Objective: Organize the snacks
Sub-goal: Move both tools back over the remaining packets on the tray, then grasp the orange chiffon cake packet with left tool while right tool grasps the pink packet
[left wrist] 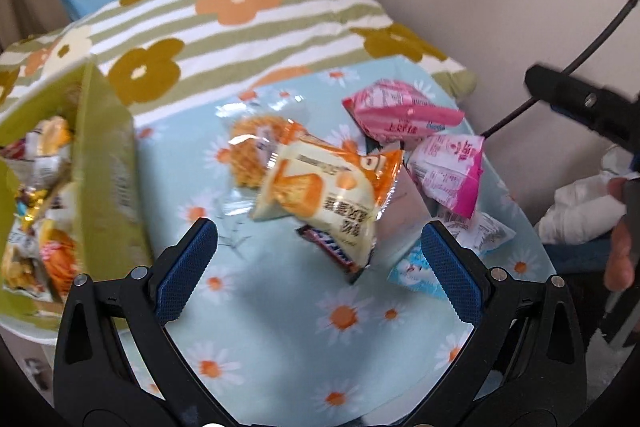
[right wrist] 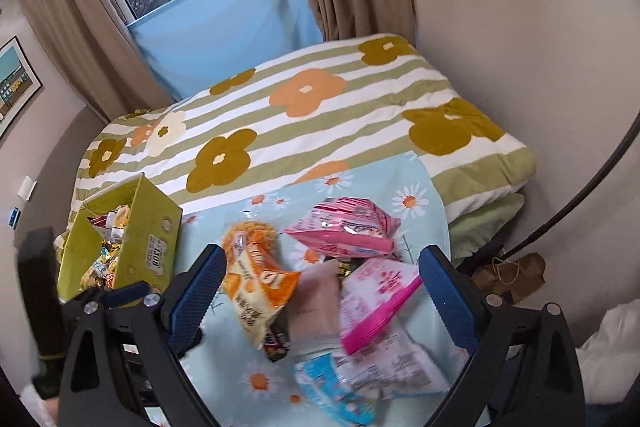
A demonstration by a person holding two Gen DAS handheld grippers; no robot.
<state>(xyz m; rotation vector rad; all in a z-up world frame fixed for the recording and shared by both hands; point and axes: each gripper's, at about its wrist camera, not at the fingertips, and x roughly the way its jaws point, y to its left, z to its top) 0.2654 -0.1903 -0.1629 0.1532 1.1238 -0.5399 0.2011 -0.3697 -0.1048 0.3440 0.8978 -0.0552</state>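
**Both Grippers Open Above the Snack Pile**

**1. Hidden or unclear items**

1.1 In the left wrist view, a dark chocolate bar (left wrist: 334, 253) lies under the orange-and-cream packet (left wrist: 320, 195); only its lower end shows, and its lettering is cut off.

1.2 A clear-wrapped orange snack (left wrist: 250, 151) sits partly beneath that same packet.

1.3 The green box (left wrist: 106, 163) runs off the left edge of that frame. Its contents are blurred; I can make out mixed wrappers but not individual items.

1.4 In the right wrist view, a pale pink-grey packet (right wrist: 316, 307) at frame centre is smeared by motion. I cannot identify it.

1.5 The light blue packet (right wrist: 332, 383) at the bottom of that frame is partly covered by a white printed wrapper (right wrist: 396, 367).

**2. State of my fingers**

2.1 My left gripper (left wrist: 318, 263) stands wide open. Nothing is held; the snacks lie beyond and between the blue pads without contact.

2.2 My right gripper (right wrist: 320, 295) is also spread wide and holds nothing. Part of it shows at the right edge of the left wrist view.

**3. Location of task items**

3.1 The loose snacks are heaped at the middle of the daisy-print cloth (left wrist: 280, 327). Two pink packets (left wrist: 400, 115) (left wrist: 452, 171) occupy the upper right of the pile.

3.2 The green box stands at the left, apart from the pile.

**4. Edges and open room**

4.1 Bare cloth lies between box and pile, and at bottom centre of the left wrist view.

4.2 The cloth edge falls away at the right, close to the pink packets.

4.3 A striped floral quilt (right wrist: 312, 107) borders the cloth at the top.
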